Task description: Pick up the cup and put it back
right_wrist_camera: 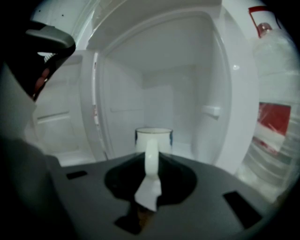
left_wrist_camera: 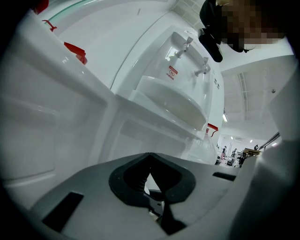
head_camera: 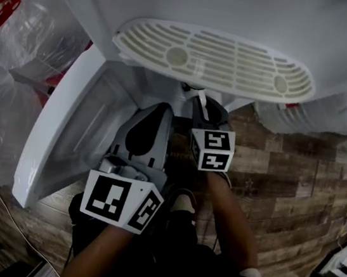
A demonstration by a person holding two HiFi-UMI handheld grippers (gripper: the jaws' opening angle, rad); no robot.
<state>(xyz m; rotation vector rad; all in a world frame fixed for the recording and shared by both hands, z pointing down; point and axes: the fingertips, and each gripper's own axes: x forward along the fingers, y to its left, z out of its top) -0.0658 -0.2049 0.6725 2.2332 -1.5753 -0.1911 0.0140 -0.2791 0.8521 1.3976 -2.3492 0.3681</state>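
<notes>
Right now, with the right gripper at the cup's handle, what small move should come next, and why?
Probably raise the right gripper a little, straight up. Its jaws are closed on the handle of the white cup, which stands upright inside the open fridge, with free space above it.

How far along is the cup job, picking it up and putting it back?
Done: the right hand-held gripper is clamped on the cup by its handle. In hand: the cup is upright at the open fridge; lifted or resting, I cannot tell. Left: setting it down and letting go.
</notes>
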